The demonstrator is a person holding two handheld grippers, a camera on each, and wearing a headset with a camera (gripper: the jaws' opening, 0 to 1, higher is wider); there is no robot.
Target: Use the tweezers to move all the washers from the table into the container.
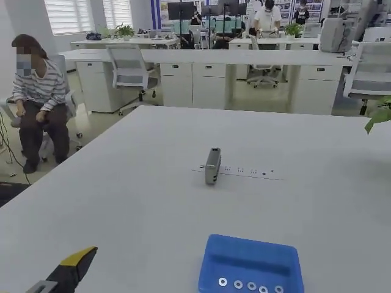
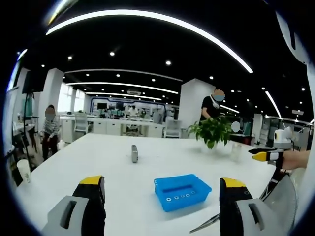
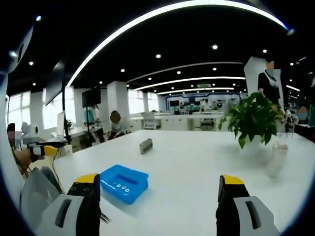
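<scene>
Both claws are hovering released over the white table (image 1: 122, 201). The left claw (image 2: 161, 183) and the right claw (image 3: 159, 179) are each spreading their jaws wide and gripping nothing. The blue container (image 1: 247, 253) is sitting on the near side of the table, with five washers (image 1: 251, 285) lying in a row inside it. Farther out, a small grey block (image 1: 212, 165) is standing mid-table. A line of tiny specks (image 1: 250, 171) is running to its right, too small to identify.
</scene>
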